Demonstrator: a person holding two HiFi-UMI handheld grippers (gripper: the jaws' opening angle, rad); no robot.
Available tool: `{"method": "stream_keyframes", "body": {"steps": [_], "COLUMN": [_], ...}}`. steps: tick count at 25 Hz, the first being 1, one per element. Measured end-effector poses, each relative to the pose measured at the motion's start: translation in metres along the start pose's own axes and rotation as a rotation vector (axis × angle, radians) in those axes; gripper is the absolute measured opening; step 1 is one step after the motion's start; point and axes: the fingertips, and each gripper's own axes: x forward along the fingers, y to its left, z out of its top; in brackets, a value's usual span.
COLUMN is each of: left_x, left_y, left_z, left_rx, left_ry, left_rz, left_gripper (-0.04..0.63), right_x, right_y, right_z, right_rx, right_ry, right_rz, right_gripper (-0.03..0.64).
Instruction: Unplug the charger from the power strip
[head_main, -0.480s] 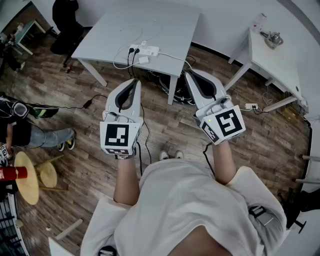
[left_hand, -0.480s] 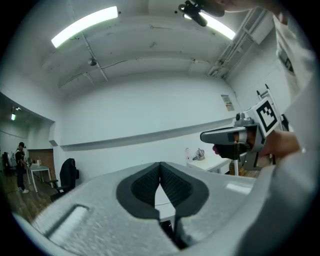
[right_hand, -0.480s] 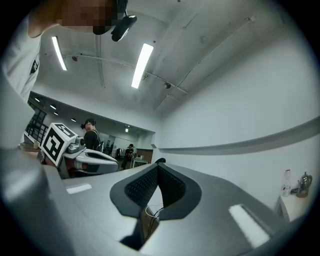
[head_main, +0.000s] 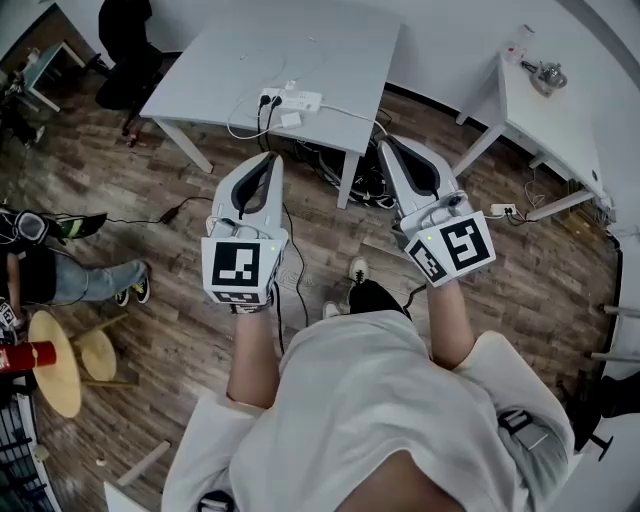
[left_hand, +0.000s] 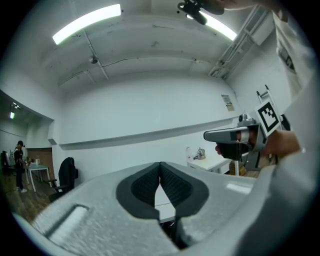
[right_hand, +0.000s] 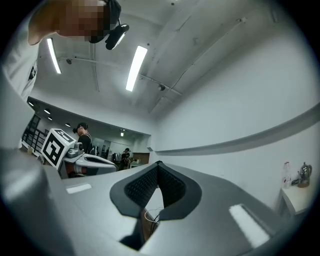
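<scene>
The power strip (head_main: 296, 100) lies on the grey table (head_main: 300, 45) in the upper middle of the head view, close to the table's near edge. Its long side runs left to right across the frame. Two dark plugs (head_main: 267, 101) sit in its left end, and a small white block (head_main: 289, 120) lies just below it. I cannot tell from here which of these is the charger.

Both grippers are held over the wooden floor (head_main: 180, 260), well short of the table. The strip is above them in the frame. The left gripper (head_main: 268, 160) points almost straight up at it and looks the nearer. The right gripper (head_main: 388, 143) is off to the right. In each gripper view the jaws are closed, tip to tip, with nothing between them.

Compared with half a second ago, one shoe (head_main: 358, 268) has stepped forward toward the table.
</scene>
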Motion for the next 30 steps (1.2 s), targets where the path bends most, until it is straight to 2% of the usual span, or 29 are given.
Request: {"method": "stream_keyframes", "body": {"steps": [7,14,21,30], "left_x": [0.044,0.125,0.23,0.341], "left_y": [0.027,0.061,0.102,0.148], "left_z": [-0.021,-0.042,-0.057,-0.097], "left_rx": [-0.017,-0.028,-0.047,-0.097], "left_ry": [0.027,0.05,0.073,0.147], "left_rz": [0.015,0.038,0.066,0.095], "left_gripper": [0.016,0.034,0.051,0.071], "right_x": [0.041,0.113,0.199,0.292], "right_y": [-0.033,-0.09,-0.162,-0.243], "right_z": [-0.014,-0.041,-0.077,-0.139], "right_rx": [0.007,0.02,-0.005,0.026], "right_ry": [-0.002,-0.016,0.049,0.132], "right_rz": [-0.007,0.029,0.075,0.109], "right_gripper": [0.002,0.002,0.002,0.002]}}
